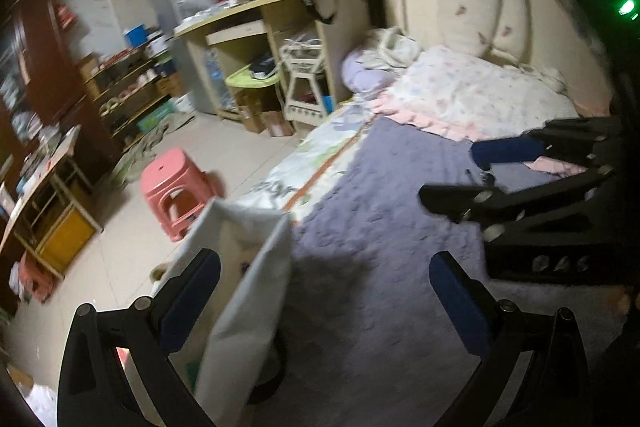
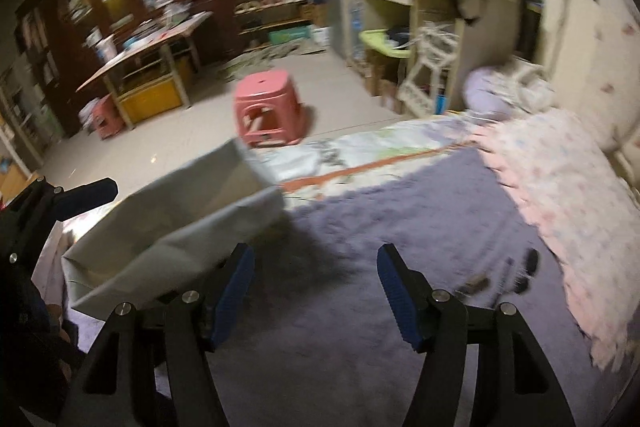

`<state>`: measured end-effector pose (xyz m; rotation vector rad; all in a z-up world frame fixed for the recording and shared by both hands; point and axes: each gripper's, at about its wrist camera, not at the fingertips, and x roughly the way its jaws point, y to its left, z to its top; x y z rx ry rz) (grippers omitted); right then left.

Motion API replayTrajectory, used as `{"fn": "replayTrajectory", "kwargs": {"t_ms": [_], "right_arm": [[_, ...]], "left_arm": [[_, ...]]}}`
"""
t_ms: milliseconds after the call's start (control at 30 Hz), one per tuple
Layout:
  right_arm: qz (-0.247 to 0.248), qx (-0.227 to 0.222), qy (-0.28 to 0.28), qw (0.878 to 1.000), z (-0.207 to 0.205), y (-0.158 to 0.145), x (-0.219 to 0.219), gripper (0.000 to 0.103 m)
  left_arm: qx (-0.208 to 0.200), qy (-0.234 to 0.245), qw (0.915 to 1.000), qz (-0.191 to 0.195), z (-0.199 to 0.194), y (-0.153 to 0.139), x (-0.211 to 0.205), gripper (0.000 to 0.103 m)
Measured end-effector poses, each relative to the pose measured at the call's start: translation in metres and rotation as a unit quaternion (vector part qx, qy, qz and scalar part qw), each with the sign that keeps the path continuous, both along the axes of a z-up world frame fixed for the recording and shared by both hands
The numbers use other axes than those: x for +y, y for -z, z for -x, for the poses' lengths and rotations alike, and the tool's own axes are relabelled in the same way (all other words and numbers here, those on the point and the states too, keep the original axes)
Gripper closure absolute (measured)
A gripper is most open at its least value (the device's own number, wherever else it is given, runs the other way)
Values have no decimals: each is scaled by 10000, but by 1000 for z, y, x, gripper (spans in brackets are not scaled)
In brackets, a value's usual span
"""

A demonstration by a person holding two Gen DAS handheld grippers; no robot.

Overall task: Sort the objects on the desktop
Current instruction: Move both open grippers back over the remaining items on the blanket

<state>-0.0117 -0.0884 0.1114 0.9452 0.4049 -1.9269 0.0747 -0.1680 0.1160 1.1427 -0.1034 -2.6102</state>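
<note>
A white open box (image 1: 244, 267) stands on the purple blanket (image 1: 380, 247) at the bed's edge. My left gripper (image 1: 324, 275) is open and empty, its left finger over the box. My right gripper (image 1: 448, 171) shows at the right of the left wrist view, open. In the right wrist view the right gripper (image 2: 316, 267) is open and empty above the blanket (image 2: 360, 227), with the box (image 2: 180, 219) to its left. Several small dark objects (image 2: 500, 275) lie blurred on the blanket to its right. The left gripper's finger (image 2: 86, 199) shows at far left.
A pink stool (image 1: 176, 187) stands on the floor beside the bed; it also shows in the right wrist view (image 2: 268, 115). A floral quilt (image 2: 568, 195) lies on the right. A desk (image 1: 276, 39), shelves and a low table (image 2: 140, 63) stand across the room.
</note>
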Motion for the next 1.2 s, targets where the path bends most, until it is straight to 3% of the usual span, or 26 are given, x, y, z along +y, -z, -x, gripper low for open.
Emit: {"fn": "replayTrajectory", "kwargs": {"t_ms": [233,567,1067,1200], "right_arm": [[126,-64,597,9981,42,2,71,41],[-188,-124,1116,9935,91,38,148,41],[-163,-334,1349,9902,161,99,180,41],[-336,-191,1314,9906,182,119,176,41]], "left_arm": [[-197,332,9992,-39,57,22,49,0],[-348,668,9971,-138,136,62,99,0],[-594,756,9943,-451,209,150,88,0],[-640,974,9927,-324,221,174,85,0]]}}
